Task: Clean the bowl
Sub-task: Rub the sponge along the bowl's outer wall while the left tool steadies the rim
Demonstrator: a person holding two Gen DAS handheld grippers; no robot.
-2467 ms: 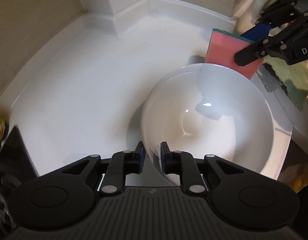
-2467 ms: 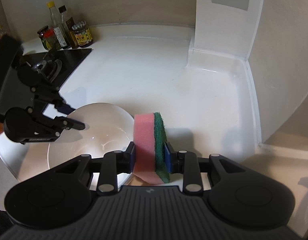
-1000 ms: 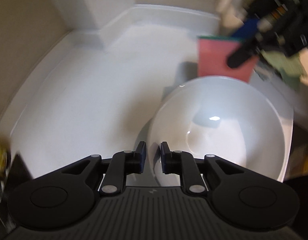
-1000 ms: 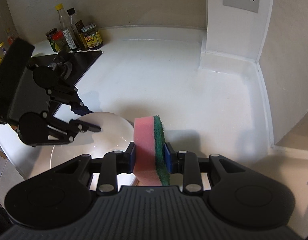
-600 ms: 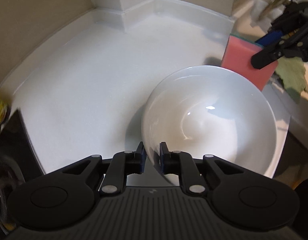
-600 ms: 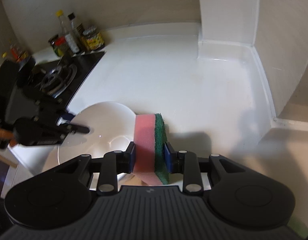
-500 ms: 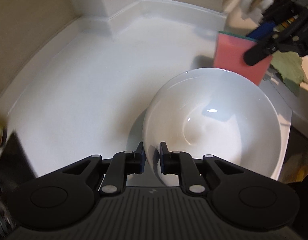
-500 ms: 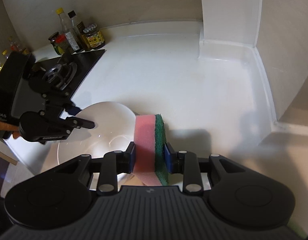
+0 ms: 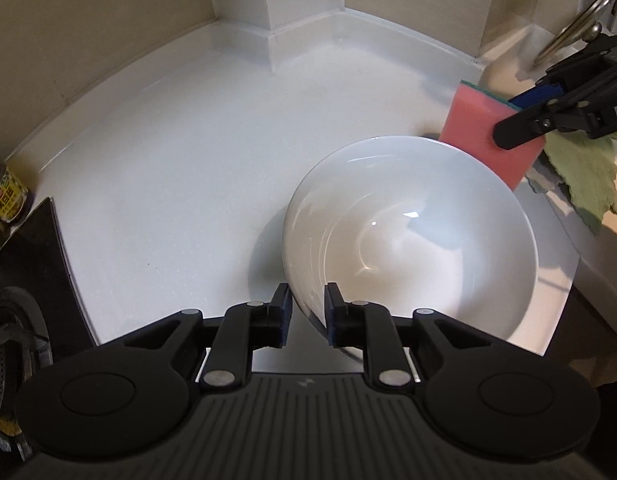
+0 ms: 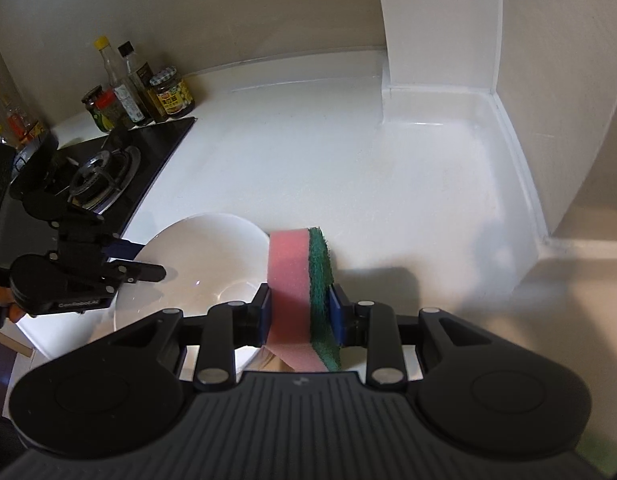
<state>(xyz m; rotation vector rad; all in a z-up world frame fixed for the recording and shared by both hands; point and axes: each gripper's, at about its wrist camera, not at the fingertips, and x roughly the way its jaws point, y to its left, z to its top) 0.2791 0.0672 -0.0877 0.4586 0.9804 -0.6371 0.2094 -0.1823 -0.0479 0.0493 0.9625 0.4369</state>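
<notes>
Nearest to us in the left wrist view, our left gripper (image 9: 306, 312) straddles the near rim of the white bowl (image 9: 408, 240), one pad outside the wall and one inside; the jaws have just been closing on that rim, though we cannot tell whether both pads press it yet. The bowl sits upright on the white counter (image 9: 180, 168) close to its front edge, filling the view from the pads out toward 1 o'clock. Beyond its far rim, at about 2 o'clock, we see the pink and green sponge (image 9: 490, 128) pinched in our right gripper (image 9: 504, 120). From the right wrist view the relation the next move turns on is plain: our right gripper (image 10: 300, 316) clamps the sponge (image 10: 300, 280) across its thickness, long axis standing up and away from us, and the bowl (image 10: 196, 264) lies just beside it at 10 o'clock, its rim nearly touching the pink face. We judge the sponge hand must swing left and down into the bowl while the left steadies it. Farther off at 10 o'clock sit the stove burner (image 10: 104, 176) and the bottles and jars (image 10: 140, 88)
</notes>
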